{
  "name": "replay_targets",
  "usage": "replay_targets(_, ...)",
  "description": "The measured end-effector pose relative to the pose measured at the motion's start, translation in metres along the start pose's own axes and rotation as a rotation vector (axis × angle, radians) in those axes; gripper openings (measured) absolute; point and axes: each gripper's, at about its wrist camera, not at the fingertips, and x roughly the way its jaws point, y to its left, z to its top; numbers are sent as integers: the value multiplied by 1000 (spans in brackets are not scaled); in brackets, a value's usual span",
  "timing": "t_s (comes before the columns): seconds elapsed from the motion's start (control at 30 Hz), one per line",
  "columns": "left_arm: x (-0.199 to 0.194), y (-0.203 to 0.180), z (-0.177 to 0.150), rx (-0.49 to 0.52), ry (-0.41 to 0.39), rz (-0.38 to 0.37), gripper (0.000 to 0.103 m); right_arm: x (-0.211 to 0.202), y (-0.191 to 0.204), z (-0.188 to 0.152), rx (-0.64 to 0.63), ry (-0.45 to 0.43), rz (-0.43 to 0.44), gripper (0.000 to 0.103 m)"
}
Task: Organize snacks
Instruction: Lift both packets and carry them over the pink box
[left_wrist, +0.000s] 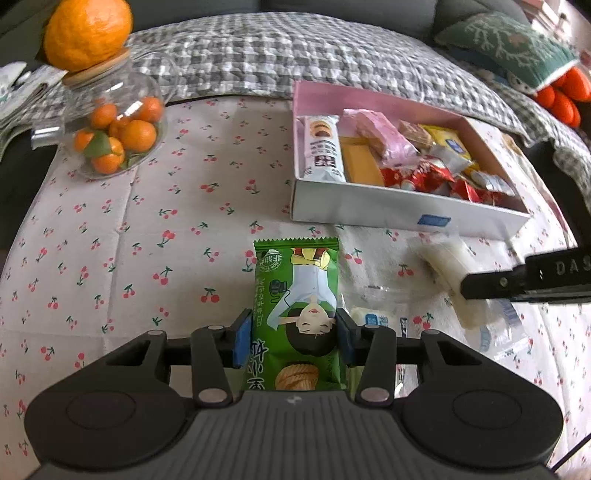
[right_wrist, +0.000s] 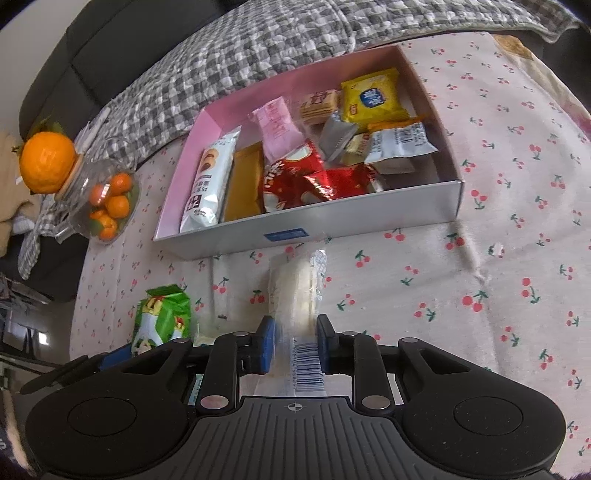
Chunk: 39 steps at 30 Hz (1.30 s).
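A green snack packet (left_wrist: 295, 288) with a cartoon figure lies lengthwise between the blue pads of my left gripper (left_wrist: 293, 339), which press on its two sides; it also shows in the right wrist view (right_wrist: 162, 314). My right gripper (right_wrist: 295, 345) is shut on a clear-wrapped white snack (right_wrist: 295, 288) with a barcode at its near end. In the left wrist view that white snack (left_wrist: 450, 266) hangs from one of the right gripper's fingers (left_wrist: 491, 286), just in front of the box. The white box with a pink inside (left_wrist: 369, 210) (right_wrist: 332, 221) holds several wrapped snacks.
Another small white packet (left_wrist: 373, 317) lies on the cherry-print cloth (left_wrist: 147, 240) beside my left gripper. At the far left a glass jar of small oranges (left_wrist: 114, 129) (right_wrist: 107, 206) carries a big orange (left_wrist: 86, 33) on its lid. A checked blanket (left_wrist: 277, 55) lies behind the box.
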Motion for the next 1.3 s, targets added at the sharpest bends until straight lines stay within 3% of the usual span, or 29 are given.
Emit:
replay_targets(0.27,-9,9,7,-85,-16,-11,41,-12,-9,2,43,-8,50,21)
replay_targets(1.3,-38,13,34,-231,-116,-122,41,-56,-29,35,232,-138,259,21)
